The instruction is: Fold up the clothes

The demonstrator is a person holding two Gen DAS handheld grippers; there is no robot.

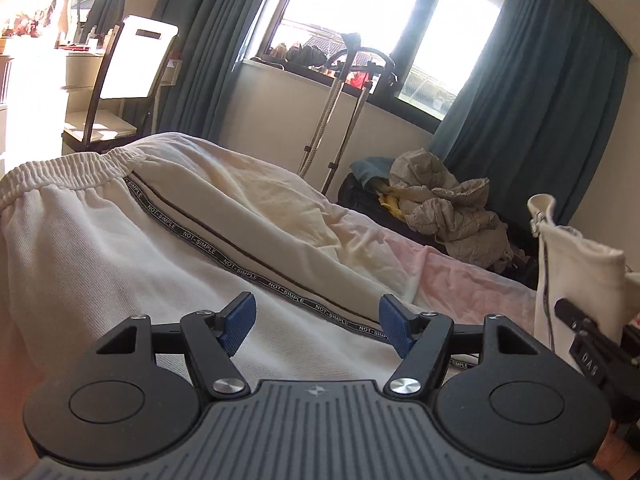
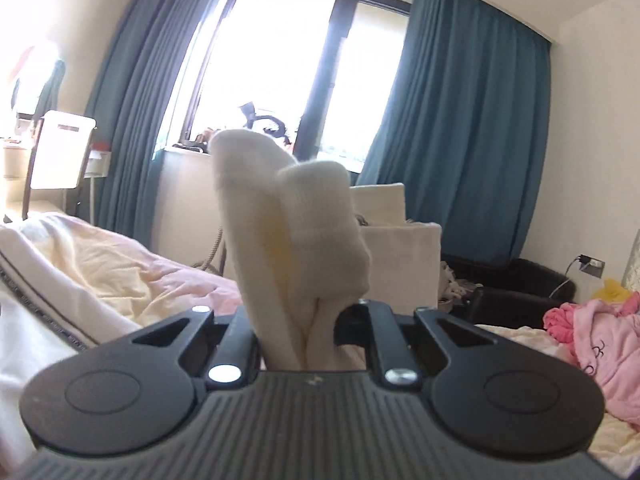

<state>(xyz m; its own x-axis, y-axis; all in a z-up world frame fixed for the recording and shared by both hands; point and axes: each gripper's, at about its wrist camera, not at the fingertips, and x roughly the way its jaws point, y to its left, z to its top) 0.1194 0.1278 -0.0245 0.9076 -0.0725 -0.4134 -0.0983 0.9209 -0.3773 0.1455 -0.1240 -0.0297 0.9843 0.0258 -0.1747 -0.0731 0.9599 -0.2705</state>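
Your left gripper (image 1: 318, 322) has its blue pads spread wide, nothing between them, hovering low over the cream trousers (image 1: 160, 240). Those trousers lie spread on the bed (image 1: 472, 276); the elastic waistband (image 1: 68, 176) is at the far end from your gripper, and a black side tape reading "NOT-SIMPLE" (image 1: 240, 264) runs diagonally from the waistband toward your right pad.

Your right gripper (image 2: 308, 332) is pinched narrow on a bunched fold of cream fabric (image 2: 296, 240), which stands upright out of the jaws and blocks much of that view. From the left wrist view, the same raised cloth (image 1: 576, 280) shows to the right of the trousers, with the right gripper's black body below it. Whether it is a leg of the trousers or a separate piece, you cannot tell.

Containers: beyond the bed, a dark open case or bag (image 1: 360, 188) on the floor holds a crumpled beige garment (image 1: 448, 208), with something yellow and something teal tucked against it. Exact type of container unclear.

Surface: the bed carries a pale yellow and pink cover, wrinkled. To the right of the held fabric, a pink garment (image 2: 600, 340) lies heaped on the bed.

Room: window (image 1: 360, 12) beyond the bed, very bright, teal curtains (image 1: 540, 100) either side. A garment steamer stand (image 1: 340, 112) stands under the sill. A chair (image 1: 120, 80) is beyond the waistband.
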